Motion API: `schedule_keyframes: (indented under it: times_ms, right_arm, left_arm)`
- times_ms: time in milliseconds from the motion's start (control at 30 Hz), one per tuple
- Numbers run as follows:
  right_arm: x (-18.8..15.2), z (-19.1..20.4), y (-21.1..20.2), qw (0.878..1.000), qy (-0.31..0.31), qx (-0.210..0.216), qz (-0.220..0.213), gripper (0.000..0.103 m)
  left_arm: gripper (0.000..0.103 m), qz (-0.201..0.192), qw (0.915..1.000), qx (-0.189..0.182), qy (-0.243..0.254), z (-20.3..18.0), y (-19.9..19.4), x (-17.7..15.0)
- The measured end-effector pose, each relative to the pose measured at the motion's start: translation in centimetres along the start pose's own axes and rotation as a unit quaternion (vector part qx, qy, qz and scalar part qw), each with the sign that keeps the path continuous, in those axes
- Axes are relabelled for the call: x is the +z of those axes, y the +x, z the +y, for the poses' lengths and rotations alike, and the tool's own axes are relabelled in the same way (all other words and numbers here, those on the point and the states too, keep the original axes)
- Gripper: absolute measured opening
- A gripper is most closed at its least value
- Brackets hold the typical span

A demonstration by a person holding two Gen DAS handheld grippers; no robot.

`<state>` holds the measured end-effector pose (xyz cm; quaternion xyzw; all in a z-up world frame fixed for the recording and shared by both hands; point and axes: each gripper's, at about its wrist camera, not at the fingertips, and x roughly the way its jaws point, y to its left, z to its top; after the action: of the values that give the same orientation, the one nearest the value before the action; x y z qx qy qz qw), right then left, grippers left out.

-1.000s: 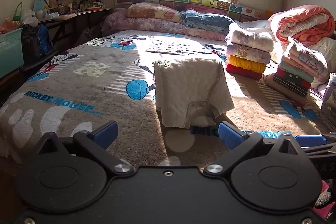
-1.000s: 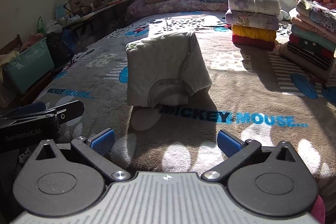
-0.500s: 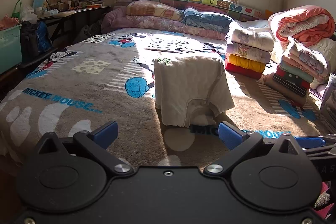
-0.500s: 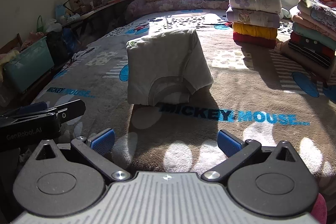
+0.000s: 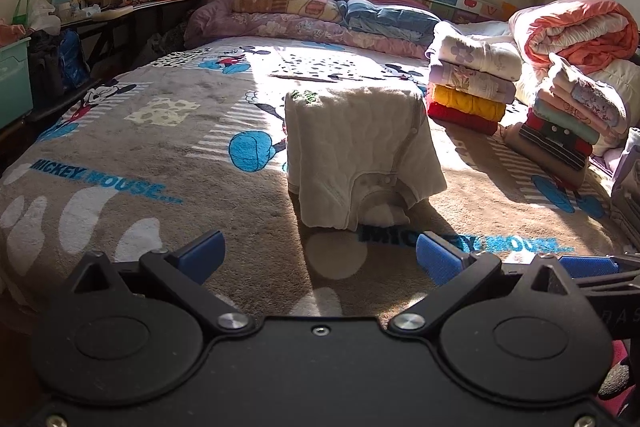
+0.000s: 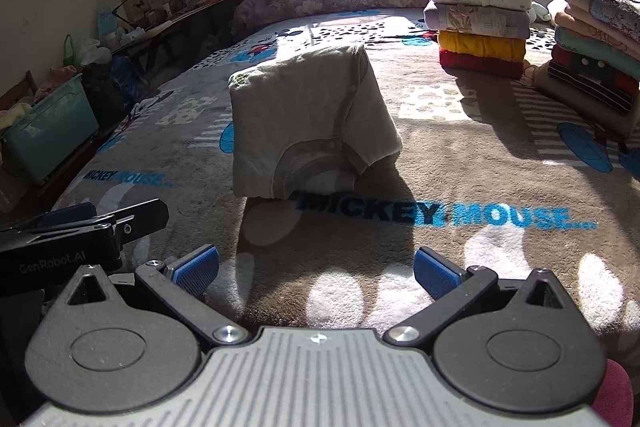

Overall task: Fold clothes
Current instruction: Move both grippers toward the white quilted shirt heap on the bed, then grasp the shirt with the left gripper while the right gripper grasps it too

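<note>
Here, your left gripper (image 5: 320, 255) and right gripper (image 6: 316, 269) hover over the bed (image 5: 120, 147), jaws apart and empty. Ahead lies the cream garment (image 5: 356, 147), folded into a compact rectangle. Beyond it, folded stacks (image 5: 472, 87) stand; this fits a fold just finished or one awaiting another.

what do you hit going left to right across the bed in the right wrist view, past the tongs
green storage bin → folded cream garment → stack topped with the floral cream top → striped stack at the right edge
</note>
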<state>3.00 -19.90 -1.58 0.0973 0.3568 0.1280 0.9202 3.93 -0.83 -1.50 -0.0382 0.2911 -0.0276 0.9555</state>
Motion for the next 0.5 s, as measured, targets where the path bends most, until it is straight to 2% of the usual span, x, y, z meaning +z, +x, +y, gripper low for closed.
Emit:
schedule_keyframes:
  times_ms: [167,500]
  right_arm:
    - [0.6,-1.3,0.9,0.999,0.029,0.042,-0.009,0.103]
    - [3.1,-3.2,3.7,0.998,0.004,0.043,-0.049,0.103]
  left_arm:
    - [0.103,0.014,0.9999,0.001,0.002,-0.1,1.2,0.2]
    - [0.103,0.028,0.9994,-0.018,-0.010,1.0,4.1,1.6]
